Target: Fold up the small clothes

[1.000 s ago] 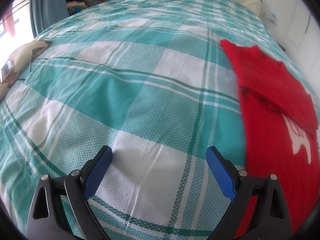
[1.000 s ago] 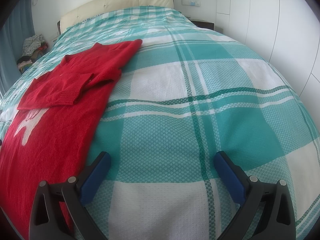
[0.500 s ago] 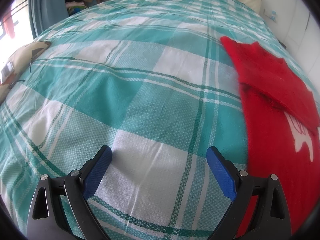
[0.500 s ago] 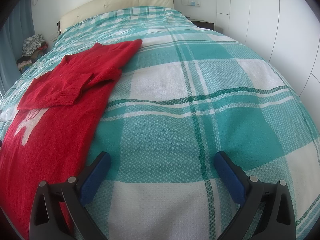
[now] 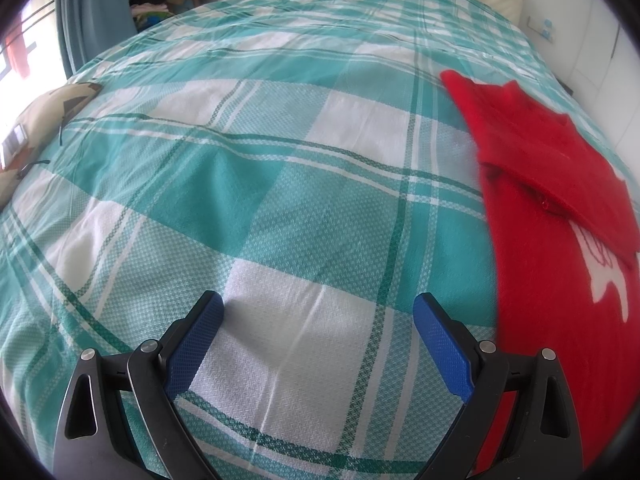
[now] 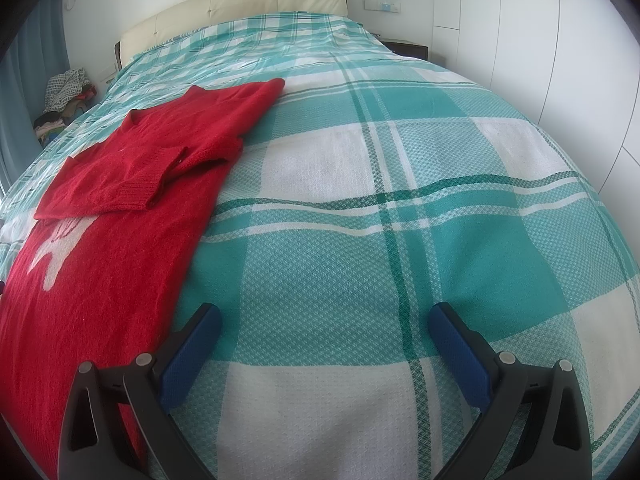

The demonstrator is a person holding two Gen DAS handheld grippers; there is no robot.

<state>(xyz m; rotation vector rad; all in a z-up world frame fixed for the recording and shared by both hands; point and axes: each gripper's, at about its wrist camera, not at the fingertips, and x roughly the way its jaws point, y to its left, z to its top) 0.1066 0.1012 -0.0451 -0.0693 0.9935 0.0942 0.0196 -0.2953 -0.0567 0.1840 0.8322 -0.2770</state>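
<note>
Little changed since a second ago — red knitted sweater [image 6: 120, 240] flat on the teal-and-white checked bed [image 5: 280, 200], sleeves folded in, left gripper [image 5: 318, 320] and right gripper [image 6: 324, 332] both wide open, empty — bottom-up fold likely next.

Left gripper [image 5: 318, 312] and right gripper [image 6: 326, 320] both gape, jaws empty.

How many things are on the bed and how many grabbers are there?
Red sweater: 1
Patterned cushion at the bed's edge: 1
Grippers, both open: 2, left gripper and right gripper
Total: 4
</note>
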